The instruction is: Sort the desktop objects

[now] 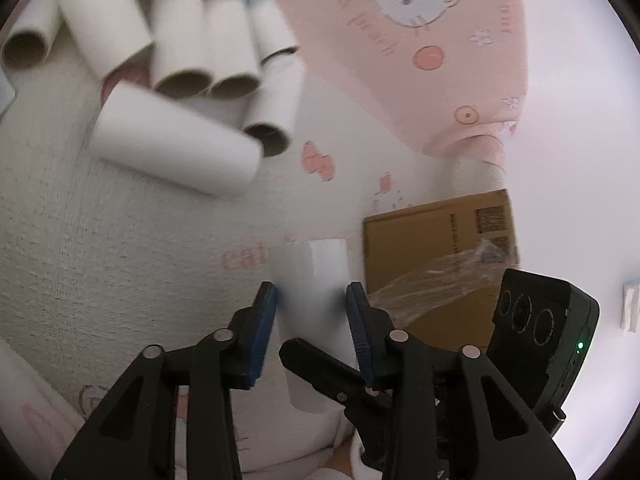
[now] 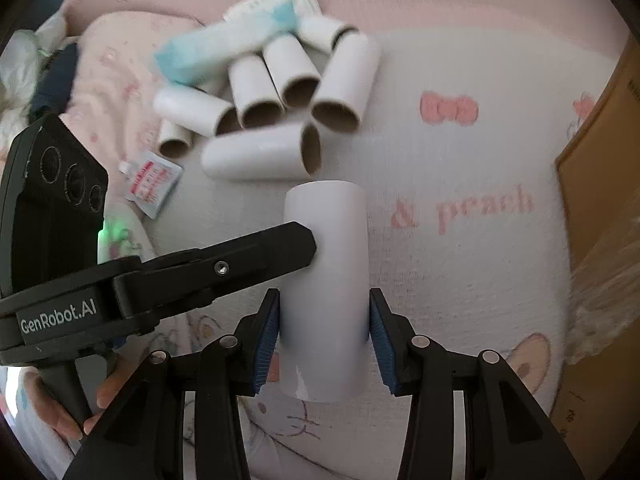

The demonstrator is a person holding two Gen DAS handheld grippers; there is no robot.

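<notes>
A white cardboard tube (image 1: 316, 272) (image 2: 324, 240) hangs above the white patterned blanket (image 2: 460, 264), held from two sides. In the left wrist view my left gripper (image 1: 312, 296) has both blue pads against the tube's sides, shut on it. The right wrist view shows my right gripper (image 2: 324, 304) shut on the same tube lower down, its pads touching both sides. One black finger (image 2: 260, 256) of the left gripper meets the tube's left side there. A finger (image 1: 320, 372) of the right gripper crosses in front of the tube in the left wrist view.
A pile of several white tubes (image 1: 180, 60) (image 2: 280, 92) lies on the blanket beyond. A brown cardboard box (image 1: 432, 240) (image 2: 600, 160) with clear plastic wrap (image 1: 432, 284) sits to the right. A small sachet (image 2: 154, 180), a blue-white pack (image 2: 224, 48) and a pink pillow (image 1: 440, 60) lie around.
</notes>
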